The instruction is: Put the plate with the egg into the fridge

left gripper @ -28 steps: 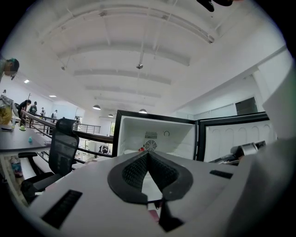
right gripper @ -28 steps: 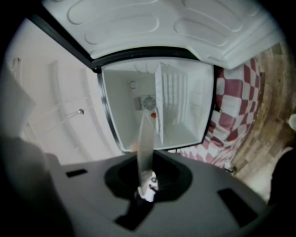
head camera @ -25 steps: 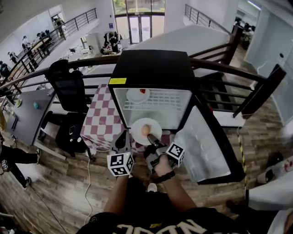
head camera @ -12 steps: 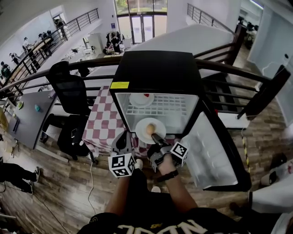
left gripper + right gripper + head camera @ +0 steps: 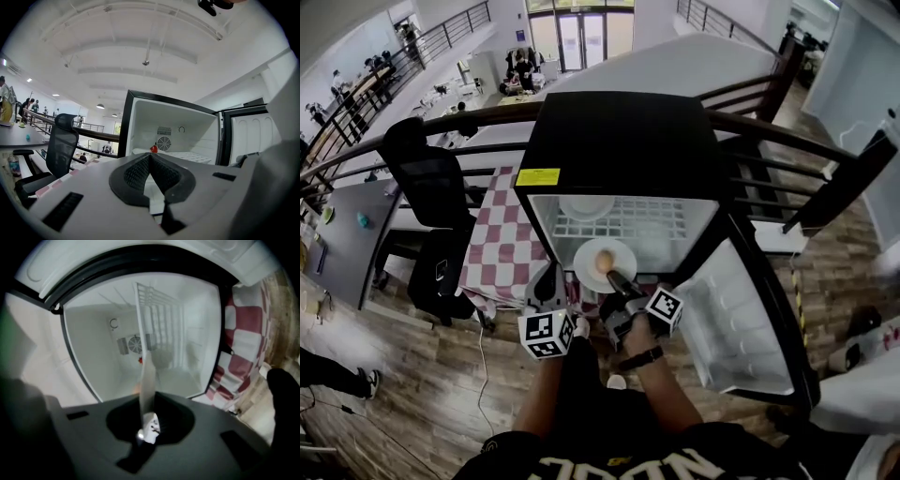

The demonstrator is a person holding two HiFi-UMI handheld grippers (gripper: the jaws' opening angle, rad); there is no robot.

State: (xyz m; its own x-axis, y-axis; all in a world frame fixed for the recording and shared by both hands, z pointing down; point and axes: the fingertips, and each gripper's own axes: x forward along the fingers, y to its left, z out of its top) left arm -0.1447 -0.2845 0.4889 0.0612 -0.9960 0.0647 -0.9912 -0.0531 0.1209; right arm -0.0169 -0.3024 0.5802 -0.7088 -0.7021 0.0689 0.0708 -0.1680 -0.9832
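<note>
Right claw (image 5: 617,279): clamped on rim of plate (image 5: 584,267), egg (image 5: 604,260) aboard, at open fridge (image 5: 619,141) mouth. Left claw (image 5: 549,283): closed, empty, just beside.

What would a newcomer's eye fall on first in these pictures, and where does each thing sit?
First, the black fridge in the middle of the head view, its door swung open to the right. At its open front hangs a white plate with a brown egg on it, pinched at its near rim by the right gripper. A red-and-white checked cloth shows at the fridge's left.
</note>
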